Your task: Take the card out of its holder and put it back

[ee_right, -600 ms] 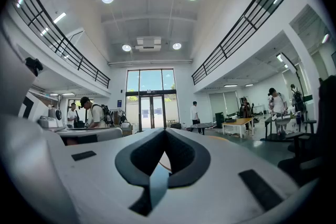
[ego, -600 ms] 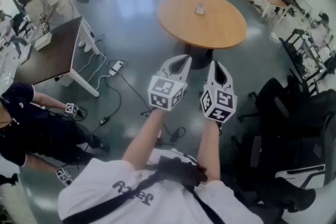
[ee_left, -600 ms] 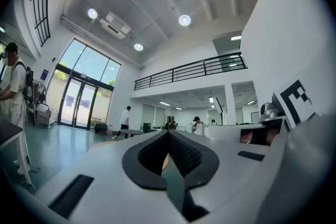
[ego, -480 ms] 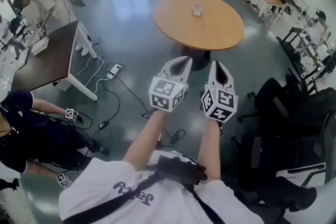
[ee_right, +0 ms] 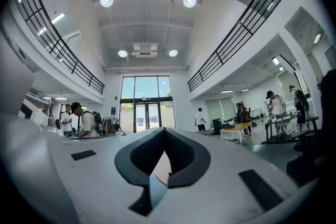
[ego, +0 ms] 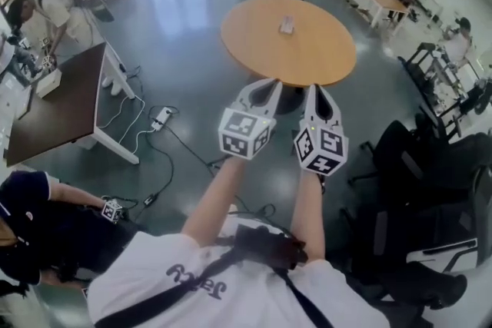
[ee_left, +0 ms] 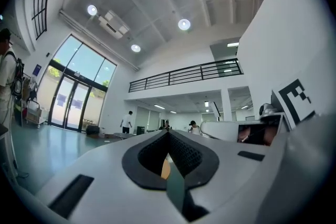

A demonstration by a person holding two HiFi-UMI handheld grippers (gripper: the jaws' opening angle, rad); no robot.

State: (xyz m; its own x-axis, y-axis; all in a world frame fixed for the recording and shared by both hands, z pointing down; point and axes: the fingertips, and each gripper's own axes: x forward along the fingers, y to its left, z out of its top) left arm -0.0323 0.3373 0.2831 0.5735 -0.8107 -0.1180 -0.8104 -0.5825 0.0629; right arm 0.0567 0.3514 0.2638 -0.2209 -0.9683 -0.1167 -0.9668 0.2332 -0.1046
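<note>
As the left hand-held gripper and the right hand-held gripper hang side by side just short of the near edge of the round wooden counter, both point toward it. Each has its jaws pressed together with nothing between them. The card holder stands on the counter, a little past its middle and well apart from both grippers. It is too small to tell whether the card sits in it.

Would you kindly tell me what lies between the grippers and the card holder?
In the head view, only bare table lies between the left gripper, the right gripper and the holder.
</note>
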